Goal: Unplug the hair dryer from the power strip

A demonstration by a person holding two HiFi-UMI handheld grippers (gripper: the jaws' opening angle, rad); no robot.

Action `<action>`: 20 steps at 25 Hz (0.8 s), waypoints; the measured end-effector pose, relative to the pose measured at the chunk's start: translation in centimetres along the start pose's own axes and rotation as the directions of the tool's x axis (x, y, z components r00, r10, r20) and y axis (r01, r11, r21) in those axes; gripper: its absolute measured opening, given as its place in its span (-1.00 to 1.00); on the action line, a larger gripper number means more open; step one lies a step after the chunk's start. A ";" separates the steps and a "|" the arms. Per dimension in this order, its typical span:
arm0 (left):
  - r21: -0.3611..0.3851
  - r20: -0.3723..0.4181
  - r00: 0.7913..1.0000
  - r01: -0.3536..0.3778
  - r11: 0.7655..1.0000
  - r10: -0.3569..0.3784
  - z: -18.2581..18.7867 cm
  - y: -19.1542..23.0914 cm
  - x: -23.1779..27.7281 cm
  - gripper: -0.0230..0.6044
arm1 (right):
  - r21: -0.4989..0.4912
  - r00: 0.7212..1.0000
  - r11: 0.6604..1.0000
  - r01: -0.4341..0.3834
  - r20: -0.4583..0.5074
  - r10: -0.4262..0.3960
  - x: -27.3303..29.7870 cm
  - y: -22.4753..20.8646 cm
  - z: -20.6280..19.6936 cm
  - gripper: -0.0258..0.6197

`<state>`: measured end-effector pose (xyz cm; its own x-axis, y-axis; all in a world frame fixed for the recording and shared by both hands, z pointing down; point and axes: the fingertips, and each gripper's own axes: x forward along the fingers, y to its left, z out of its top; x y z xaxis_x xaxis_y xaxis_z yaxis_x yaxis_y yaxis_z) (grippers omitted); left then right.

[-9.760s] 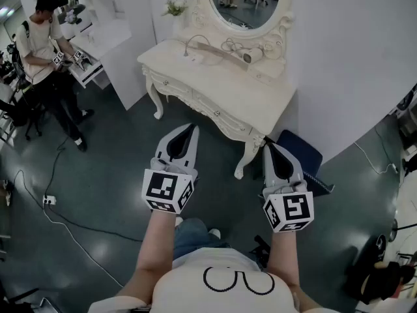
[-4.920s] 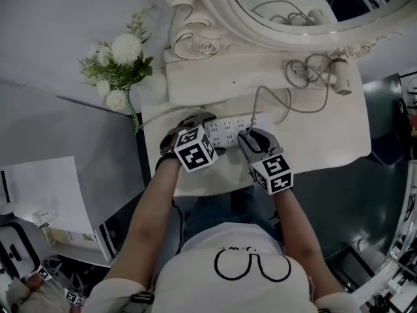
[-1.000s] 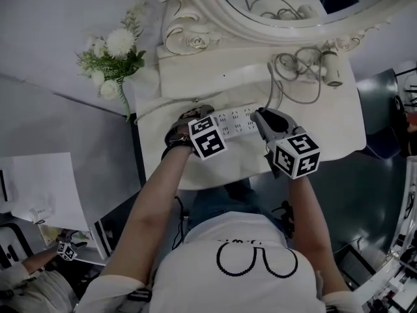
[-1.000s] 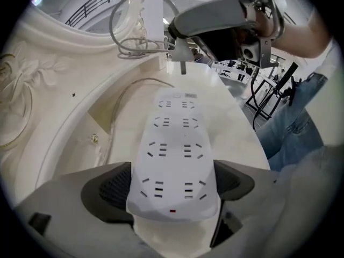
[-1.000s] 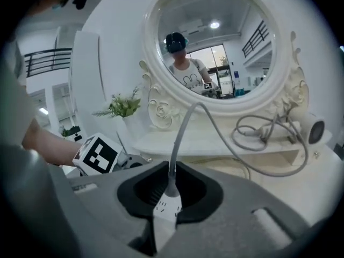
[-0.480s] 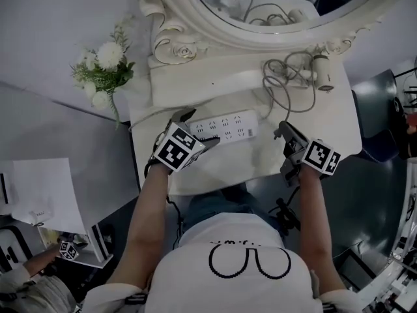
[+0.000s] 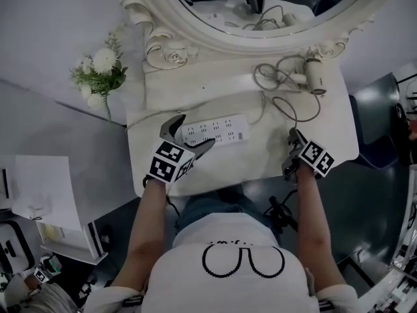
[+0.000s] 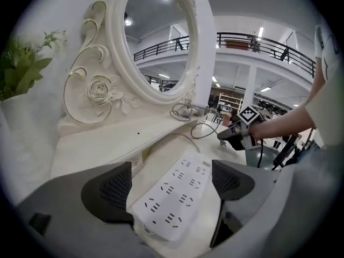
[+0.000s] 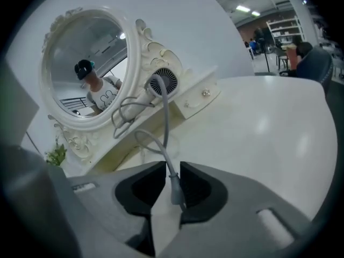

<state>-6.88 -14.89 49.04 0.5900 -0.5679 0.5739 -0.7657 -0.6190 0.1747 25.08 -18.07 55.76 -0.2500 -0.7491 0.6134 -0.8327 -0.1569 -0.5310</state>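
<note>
white printed tee [image 7: 242,276], grey left gripper [image 7: 195,131]

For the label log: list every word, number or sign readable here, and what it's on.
None can be read.
The power strip has a small mark, too small to read.
The marker cubes bear square codes only, no letters.
Any print on the paper is too blurred.

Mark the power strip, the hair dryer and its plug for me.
power strip [image 7: 215,133], head view, middle of its socket face.
hair dryer [image 7: 314,75], head view, its barrel.
plug [image 9: 176,190], right gripper view, grey sleeve where the cord enters.
</note>
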 end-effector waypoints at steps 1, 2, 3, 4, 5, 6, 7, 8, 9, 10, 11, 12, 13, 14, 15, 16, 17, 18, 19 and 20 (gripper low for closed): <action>-0.003 0.025 1.000 -0.010 1.000 0.010 0.4 -0.2 0.0 0.54 | -0.038 1.000 0.999 0.015 -0.003 -0.015 0.2 -0.3 0.3 -0.67; -0.007 0.053 0.998 -0.020 1.000 0.020 0.9 -0.4 -0.1 0.54 | -0.084 1.000 0.996 0.024 -0.008 -0.025 0.4 -0.4 0.6 -0.52; -0.008 0.081 0.996 -0.028 1.000 0.029 1.4 -0.7 -0.1 0.54 | -0.135 0.999 0.990 0.029 -0.012 -0.031 0.3 -0.4 1.0 -0.35; -0.008 0.107 0.994 -0.036 0.999 0.037 1.8 -1.0 -0.1 0.54 | -0.183 0.999 0.983 0.027 -0.014 -0.030 0.1 -0.2 1.3 -0.32; -0.007 0.128 0.991 -0.044 0.999 0.045 2.2 -1.3 -0.1 0.54 | -0.219 1.000 0.976 0.017 -0.010 -0.020 -0.2 0.1 1.7 -0.19; -0.007 0.145 0.988 -0.053 0.999 0.053 2.5 -1.6 -0.2 0.54 | -0.242 1.000 0.970 -0.002 -0.002 0.001 -0.7 0.6 2.2 -0.15; -0.008 0.159 0.985 -0.063 0.998 0.064 2.7 -1.8 -0.2 0.54 | -0.258 1.000 0.966 -0.027 0.008 0.030 -1.2 1.1 2.7 -0.13; -0.010 0.173 0.982 -0.074 0.997 0.075 3.0 -2.0 -0.2 0.54 | -0.274 0.998 0.960 -0.055 0.017 0.062 -1.8 1.7 3.1 -0.09; -0.013 0.189 0.978 -0.087 0.996 0.088 3.3 -2.1 -0.4 0.54 | -0.296 0.996 0.952 -0.080 0.025 0.091 -2.5 2.2 3.6 -0.07; -0.019 0.207 0.973 -0.102 0.995 0.104 3.6 -2.3 -0.5 0.54 | -0.324 0.993 0.941 -0.100 0.033 0.117 -3.1 2.7 4.1 -0.04; -0.027 0.228 0.966 -0.120 0.992 0.123 4.0 -2.4 -0.7 0.54 | -0.354 0.989 0.928 -0.117 0.043 0.141 -3.7 3.2 4.6 -0.04; -0.037 0.254 0.956 -0.141 0.989 0.146 4.5 -2.4 -1.0 0.54 | -0.384 0.985 0.914 -0.130 0.053 0.163 -4.4 3.6 5.1 -0.04; -0.050 0.282 0.944 -0.164 0.985 0.171 5.0 -2.5 -1.4 0.54 | -0.413 0.981 0.900 -0.142 0.064 0.184 -5.0 4.0 5.6 -0.04; -0.066 0.310 0.930 -0.187 0.980 0.198 5.5 -2.6 -1.9 0.54 | -0.440 0.976 0.885 -0.152 0.075 0.204 -5.7 4.4 6.0 -0.04; -0.084 0.337 0.914 -0.209 0.974 0.225 5.9 -2.7 -2.4 0.53 | -0.467 0.972 0.870 -0.156 0.086 0.221 -6.3 4.8 6.3 -0.04; -0.103 0.361 0.898 -0.229 0.968 0.251 6.3 -2.8 -2.9 0.53 | -0.497 0.967 0.854 -0.153 0.101 0.232 -7.0 5.1 6.7 -0.04; -0.120 0.382 0.883 -0.246 0.962 0.273 6.6 -3.0 -3.4 0.53 | -0.530 0.963 0.836 -0.141 0.122 0.240 -7.6 5.4 7.2 -0.09; -0.134 0.400 0.869 -0.259 0.957 0.291 6.8 -3.2 -3.8 0.53 | -0.565 0.957 0.816 -0.123 0.150 0.248 -8.3 5.7 7.7 -0.19; -0.143 0.415 0.857 -0.269 0.952 0.305 7.0 -3.4 -4.1 0.53 | -0.599 0.949 0.794 -0.103 0.180 0.260 -9.0 6.0 8.3 -0.34; -0.149 0.427 0.848 -0.276 0.950 0.314 7.2 -3.6 -4.3 0.52 | -0.631 0.938 0.771 -0.091 0.206 0.279 -9.8 6.5 8.7 -0.51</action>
<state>-4.83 -14.09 40.17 0.3696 -0.9074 0.2001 -0.9281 -0.3501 0.1269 26.42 -17.38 41.24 -0.3650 -0.8790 0.3067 -0.9307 0.3528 -0.0963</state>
